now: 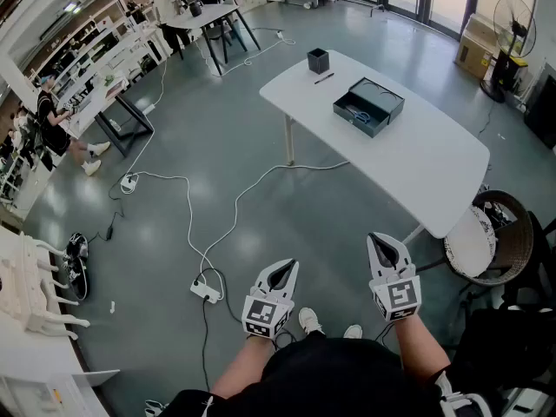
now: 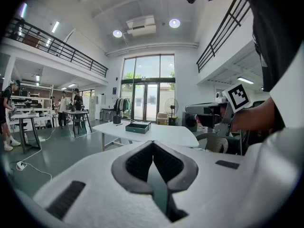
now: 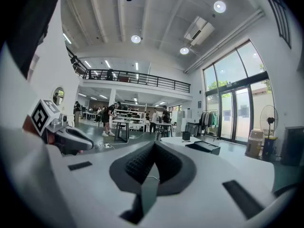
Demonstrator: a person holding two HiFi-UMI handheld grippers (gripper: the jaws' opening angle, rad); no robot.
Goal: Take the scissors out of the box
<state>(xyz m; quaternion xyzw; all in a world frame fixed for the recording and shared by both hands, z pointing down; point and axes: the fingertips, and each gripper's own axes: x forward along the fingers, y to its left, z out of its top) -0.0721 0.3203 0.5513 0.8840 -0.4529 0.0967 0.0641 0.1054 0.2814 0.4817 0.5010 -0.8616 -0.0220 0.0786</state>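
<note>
Pre-approach: both tongs clenched and empty, scissors in the box on the far table

The left gripper point(image 1: 280, 270) and the right gripper point(image 1: 385, 248) were held side by side at waist height over the grey floor, each with jaws pressed together and nothing between them; judged a carrying posture, since the white rounded table point(image 1: 421, 159) stood well apart from the person. The shallow dark rectangular box point(image 1: 387, 115) lay open near the table's middle, and the blue-handled scissors point(image 1: 356, 115) appeared to lie flat inside it, too small to read their orientation. A small black square cup point(image 1: 318, 60) and a thin dark pen point(image 1: 324, 78) sat beyond the box. Judged next need: walk up, then open one pair of jaws over the box
</note>
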